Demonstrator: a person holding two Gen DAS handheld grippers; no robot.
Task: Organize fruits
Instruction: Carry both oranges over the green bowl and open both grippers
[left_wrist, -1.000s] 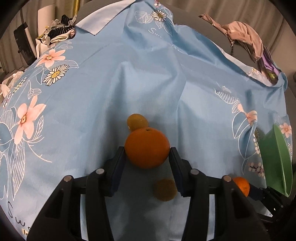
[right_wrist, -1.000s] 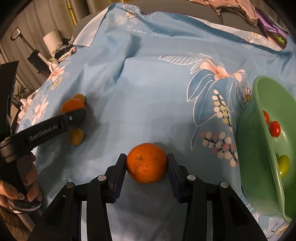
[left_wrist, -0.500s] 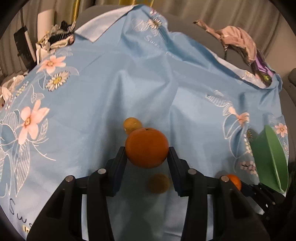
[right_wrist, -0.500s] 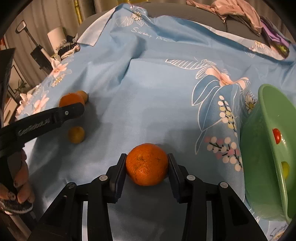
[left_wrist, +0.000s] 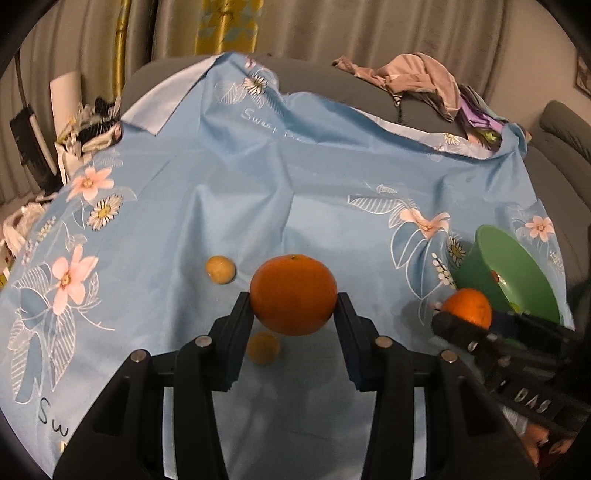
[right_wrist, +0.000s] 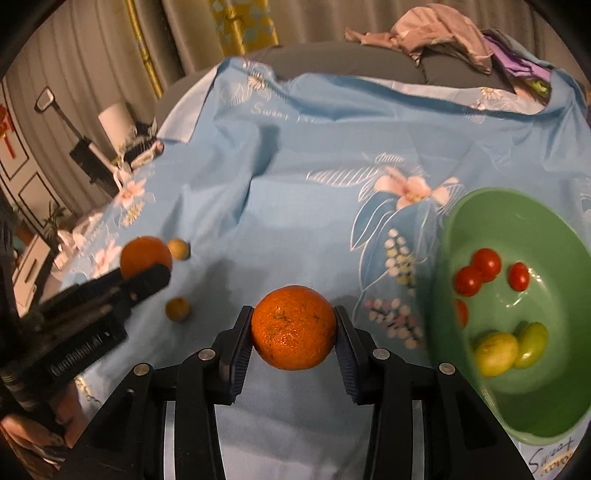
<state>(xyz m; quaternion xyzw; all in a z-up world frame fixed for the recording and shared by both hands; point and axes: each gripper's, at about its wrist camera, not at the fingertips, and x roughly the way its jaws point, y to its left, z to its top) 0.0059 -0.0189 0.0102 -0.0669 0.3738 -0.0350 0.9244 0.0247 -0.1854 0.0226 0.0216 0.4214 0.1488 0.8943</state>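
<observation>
Blue flowered cloth (right_wrist: 295, 155) covers the whole surface under me, rumpled, with pale curtains behind. Nearest in each wrist view is what I carry: the left gripper (left_wrist: 293, 314) has its jaws clamped on an orange (left_wrist: 293, 293), and the right gripper (right_wrist: 293, 326) is clamped on a second orange (right_wrist: 293, 326). Both fruits look clear of the cloth, gripped across their widest part, so I judge the holds sound.

Just past the left jaws, two small yellow fruits (left_wrist: 220, 270) lie on the cloth, one almost under the held orange, one beyond to its left. To the right sits the green bowl (right_wrist: 461, 221), tilted towards me, with red tomatoes (right_wrist: 476, 271) and yellow-green fruits (right_wrist: 496, 352) inside.

I read the step in hand as carrying both oranges to the bowl. The right is nearest, so I would take it in first, keep it high enough to clear the near rim, and let go low over the free floor of the bowl rather than on the tomatoes. The left should wait beside it, so the two grippers do not meet over the rim. The tilted bowl may tip if nudged.
</observation>
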